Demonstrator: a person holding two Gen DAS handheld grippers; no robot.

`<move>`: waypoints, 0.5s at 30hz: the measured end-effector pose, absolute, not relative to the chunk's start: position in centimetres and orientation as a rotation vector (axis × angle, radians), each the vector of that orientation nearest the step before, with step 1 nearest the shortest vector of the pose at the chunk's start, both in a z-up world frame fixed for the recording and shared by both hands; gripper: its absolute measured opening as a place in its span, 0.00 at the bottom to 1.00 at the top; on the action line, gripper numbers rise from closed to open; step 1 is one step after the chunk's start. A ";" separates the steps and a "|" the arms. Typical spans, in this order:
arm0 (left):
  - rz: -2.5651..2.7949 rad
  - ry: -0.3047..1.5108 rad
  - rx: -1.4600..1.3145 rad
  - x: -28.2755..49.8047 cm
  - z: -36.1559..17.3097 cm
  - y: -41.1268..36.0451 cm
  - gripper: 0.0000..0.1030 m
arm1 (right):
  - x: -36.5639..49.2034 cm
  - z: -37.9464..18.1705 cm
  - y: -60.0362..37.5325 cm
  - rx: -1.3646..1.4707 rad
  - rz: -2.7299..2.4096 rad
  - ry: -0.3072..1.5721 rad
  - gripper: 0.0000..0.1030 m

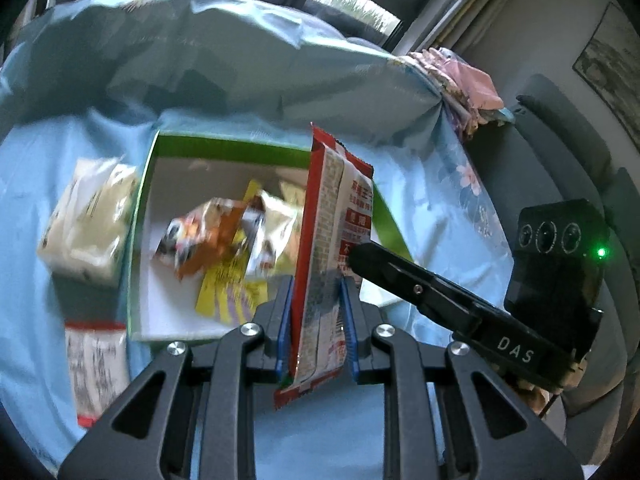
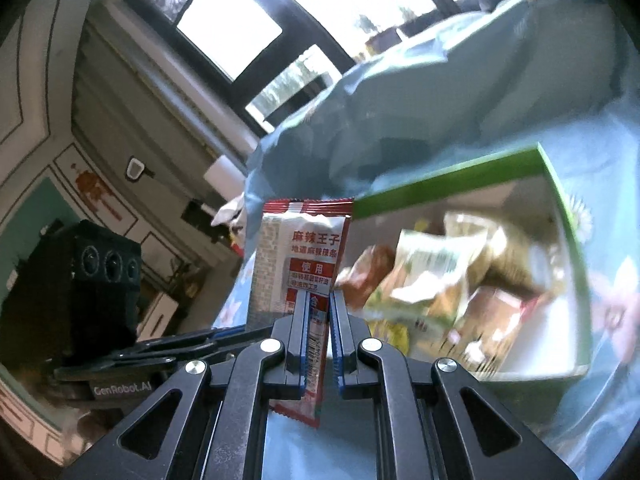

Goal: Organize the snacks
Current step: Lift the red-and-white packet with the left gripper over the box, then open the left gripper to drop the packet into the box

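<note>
Left gripper [image 1: 316,320], nearest the lens: two blue-padded fingers [image 1: 283,320] closed on one red-and-white snack packet [image 1: 328,240], held upright on edge. Right gripper [image 1: 354,260]: its black fingers, closed to a narrow gap, pinch the same packet from the side; in the right wrist view this gripper [image 2: 319,320] clamps the packet [image 2: 300,256] near its lower part, printed face towards the lens, with the left gripper [image 2: 208,342] reaching in from the left. One packet, therefore, held by two grippers and lifted clear of the blue cloth [image 1: 240,80].

Behind the packet: one open box [image 1: 138,240] with green outer walls and a white inside, lying on the cloth. It holds a loose heap of snack packets [image 1: 224,240], orange, yellow and pale; blur prevents an exact count, at least four.

Outside the box, to its left in the left wrist view: one pale packet [image 1: 88,220] just beside the wall, and one red-edged white packet [image 1: 94,368] nearer the lens. Both lie on the cloth.
</note>
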State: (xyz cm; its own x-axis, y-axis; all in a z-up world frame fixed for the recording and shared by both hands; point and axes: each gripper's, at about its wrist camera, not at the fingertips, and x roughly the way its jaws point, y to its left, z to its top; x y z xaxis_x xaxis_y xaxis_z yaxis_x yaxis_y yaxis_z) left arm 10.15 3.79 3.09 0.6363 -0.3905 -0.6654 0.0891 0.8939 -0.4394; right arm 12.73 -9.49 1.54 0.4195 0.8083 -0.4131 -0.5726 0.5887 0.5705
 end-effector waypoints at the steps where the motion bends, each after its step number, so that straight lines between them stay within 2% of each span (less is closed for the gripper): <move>1: -0.285 0.832 -0.385 10.7 3.2 3.6 0.21 | 13.0 1.7 -9.6 0.367 0.885 0.713 0.11; 6: -0.274 0.785 -0.391 12.9 3.1 3.6 0.22 | 15.1 2.3 -10.1 0.363 0.854 0.678 0.11; 8: -0.251 0.772 -0.394 13.6 2.8 3.8 0.18 | 15.5 2.2 -10.1 0.358 0.849 0.665 0.11; 15: -0.236 0.805 -0.415 15.4 0.7 3.9 0.18 | 16.8 0.6 -8.3 0.299 0.810 0.695 0.11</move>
